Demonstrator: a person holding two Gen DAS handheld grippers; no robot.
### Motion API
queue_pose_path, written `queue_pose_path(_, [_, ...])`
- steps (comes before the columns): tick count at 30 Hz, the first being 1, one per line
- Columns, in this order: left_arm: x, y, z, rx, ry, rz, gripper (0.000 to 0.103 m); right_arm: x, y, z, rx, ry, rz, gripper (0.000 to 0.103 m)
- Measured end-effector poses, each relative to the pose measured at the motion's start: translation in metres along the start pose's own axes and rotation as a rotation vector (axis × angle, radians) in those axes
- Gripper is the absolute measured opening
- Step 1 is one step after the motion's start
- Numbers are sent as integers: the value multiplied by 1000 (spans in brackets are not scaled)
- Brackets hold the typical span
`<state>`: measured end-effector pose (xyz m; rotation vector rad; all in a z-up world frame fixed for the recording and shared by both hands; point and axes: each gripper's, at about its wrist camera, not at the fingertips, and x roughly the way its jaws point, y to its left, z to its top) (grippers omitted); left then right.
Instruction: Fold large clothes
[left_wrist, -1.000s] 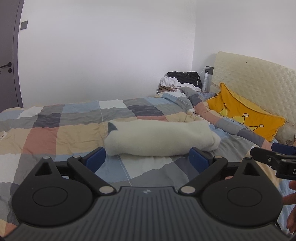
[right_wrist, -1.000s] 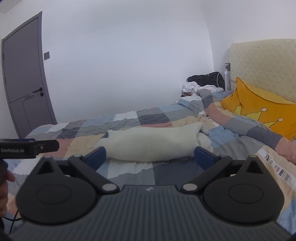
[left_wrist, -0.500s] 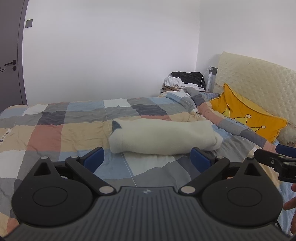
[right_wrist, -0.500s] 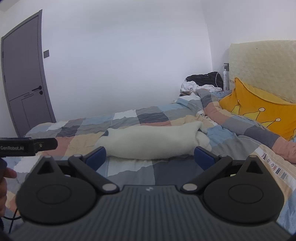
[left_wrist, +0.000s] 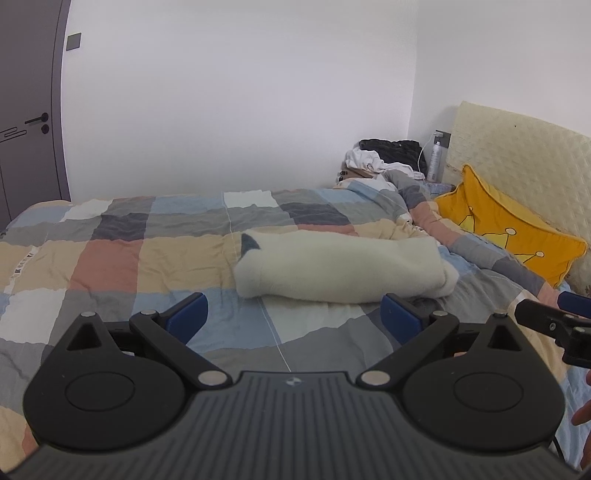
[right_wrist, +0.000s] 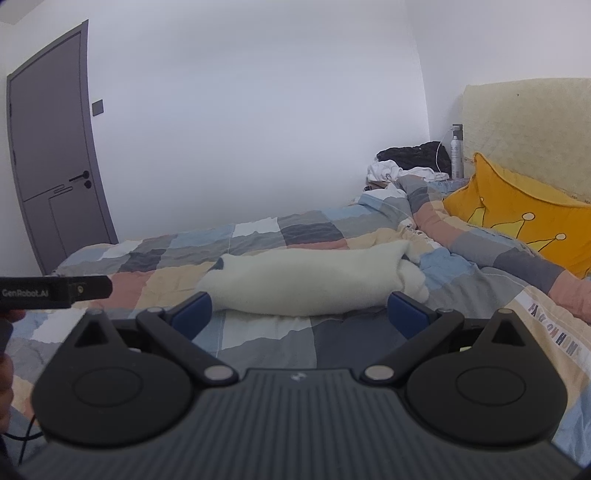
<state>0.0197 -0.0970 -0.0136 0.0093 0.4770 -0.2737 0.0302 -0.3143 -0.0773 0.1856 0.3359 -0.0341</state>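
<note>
So the folded cream fleece garment (left_wrist: 343, 267) is lying across the middle of the bed (left_wrist: 110, 258) on the patchwork quilt, just past both claws and touching neither. Left claw (left_wrist: 293, 314) is spread wide with nothing in it, same for the right claw (right_wrist: 300, 312). The garment's far side is hidden behind its own bulk, and a dark patch at its left end is hard to make out.
</note>
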Motion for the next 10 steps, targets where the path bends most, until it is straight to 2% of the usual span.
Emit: queue_pose_path(10, [0, -4, 1, 0, 9, -18, 101, 5, -5, -1, 12, 20, -8, 103])
